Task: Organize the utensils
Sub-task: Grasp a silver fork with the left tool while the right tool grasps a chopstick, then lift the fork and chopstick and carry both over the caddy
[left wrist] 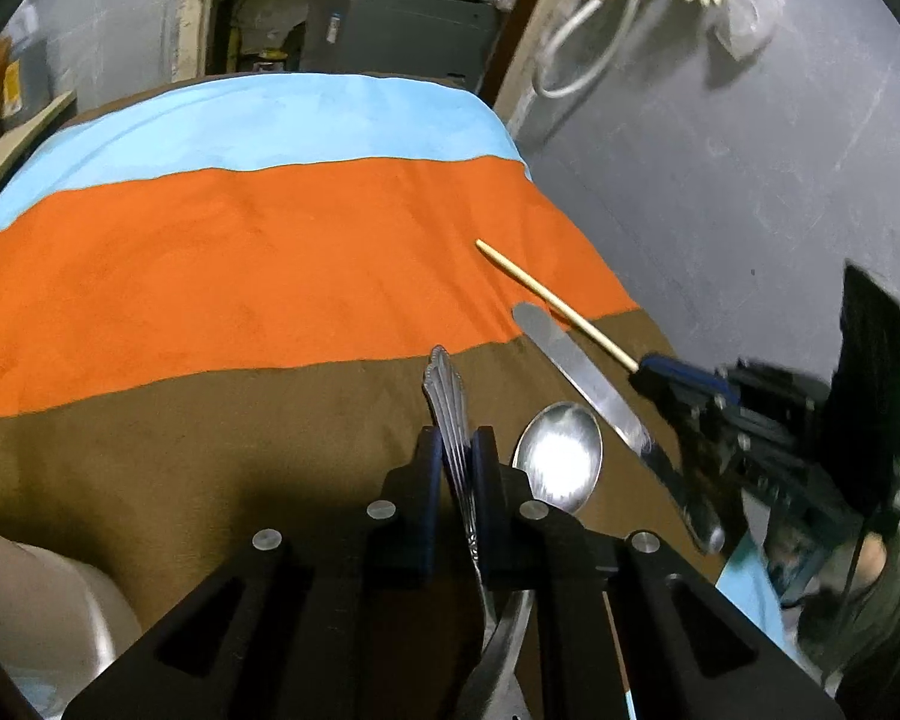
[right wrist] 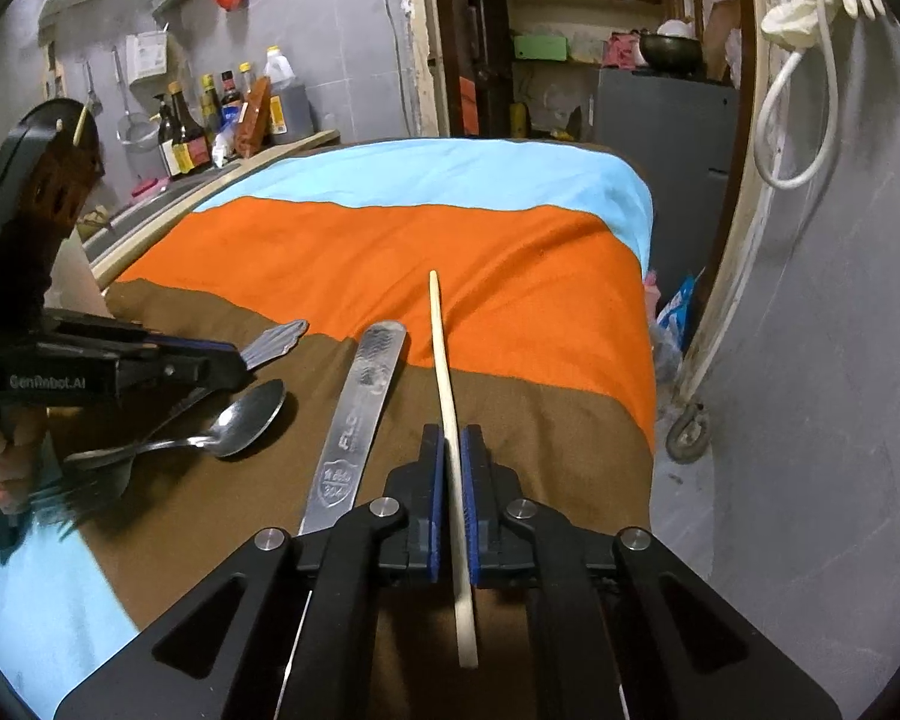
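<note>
The left gripper (left wrist: 457,459) pinches a fork handle (left wrist: 447,396); the right gripper (right wrist: 453,462) pinches a chopstick (right wrist: 444,360). Both run lengthwise, flanking the knife (right wrist: 360,414) on the cloth (right wrist: 390,252), the chopstick just right of it

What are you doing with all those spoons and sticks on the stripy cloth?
A person is sorting utensils with a gripper in each hand. The left gripper is shut on a fork by its patterned handle. The right gripper is shut on a wooden chopstick. A spoon and a table knife lie between them on the striped cloth.
</note>
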The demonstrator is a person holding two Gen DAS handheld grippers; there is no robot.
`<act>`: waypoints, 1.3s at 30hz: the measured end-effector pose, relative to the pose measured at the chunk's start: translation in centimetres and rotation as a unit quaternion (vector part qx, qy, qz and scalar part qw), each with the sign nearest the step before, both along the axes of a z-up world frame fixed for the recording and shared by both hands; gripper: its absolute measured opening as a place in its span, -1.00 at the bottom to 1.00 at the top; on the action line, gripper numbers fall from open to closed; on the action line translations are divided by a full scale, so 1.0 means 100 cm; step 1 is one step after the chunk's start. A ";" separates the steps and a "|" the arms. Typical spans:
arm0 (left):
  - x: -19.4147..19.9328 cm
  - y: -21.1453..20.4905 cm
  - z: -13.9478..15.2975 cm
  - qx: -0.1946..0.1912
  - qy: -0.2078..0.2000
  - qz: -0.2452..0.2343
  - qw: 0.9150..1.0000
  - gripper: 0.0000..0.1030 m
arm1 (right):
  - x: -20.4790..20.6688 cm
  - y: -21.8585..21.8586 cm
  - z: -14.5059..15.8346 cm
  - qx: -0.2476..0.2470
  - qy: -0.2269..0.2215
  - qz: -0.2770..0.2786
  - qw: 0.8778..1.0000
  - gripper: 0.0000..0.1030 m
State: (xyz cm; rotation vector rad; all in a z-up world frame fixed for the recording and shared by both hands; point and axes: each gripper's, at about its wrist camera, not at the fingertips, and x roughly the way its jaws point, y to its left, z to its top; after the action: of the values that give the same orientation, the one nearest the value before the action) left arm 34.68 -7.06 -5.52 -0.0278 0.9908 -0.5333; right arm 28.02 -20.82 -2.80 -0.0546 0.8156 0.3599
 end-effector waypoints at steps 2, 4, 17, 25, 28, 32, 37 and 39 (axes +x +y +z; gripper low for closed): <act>0.000 -0.004 0.002 0.018 0.003 -0.008 1.000 -0.82 | 0.008 0.003 0.000 -0.010 0.008 0.003 1.000 -0.88; -0.001 -0.010 0.003 0.038 0.002 -0.019 0.999 -0.82 | 0.017 0.008 0.000 -0.018 0.013 0.008 1.000 -0.83; 0.001 -0.037 -0.003 0.137 -0.012 -0.090 0.986 -0.78 | 0.076 0.030 -0.003 -0.061 0.070 0.056 0.994 -0.53; -0.007 -0.022 -0.004 0.085 -0.044 -0.049 0.994 -0.86 | 0.070 0.037 0.004 -0.052 0.067 0.045 0.995 -0.94; -0.016 -0.011 0.001 0.060 -0.063 -0.031 0.996 -0.86 | 0.053 0.028 0.015 -0.015 0.034 0.028 0.999 -0.94; -0.036 0.003 0.016 0.033 -0.107 -0.012 0.994 -0.86 | 0.029 0.020 0.032 0.036 -0.016 0.013 0.999 -0.94; -0.064 0.017 0.034 -0.003 -0.168 0.005 0.986 -0.86 | -0.002 0.023 0.052 0.063 -0.084 0.006 0.994 -0.94; -0.078 0.025 0.040 -0.015 -0.194 0.014 0.981 -0.86 | -0.013 0.027 0.058 0.074 -0.112 0.004 0.991 -0.94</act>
State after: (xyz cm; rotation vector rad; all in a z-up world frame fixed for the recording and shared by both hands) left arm 26.87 -4.56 -1.48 0.0338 0.6012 -0.5038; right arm 26.70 -18.14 3.04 0.0406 0.5658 0.4134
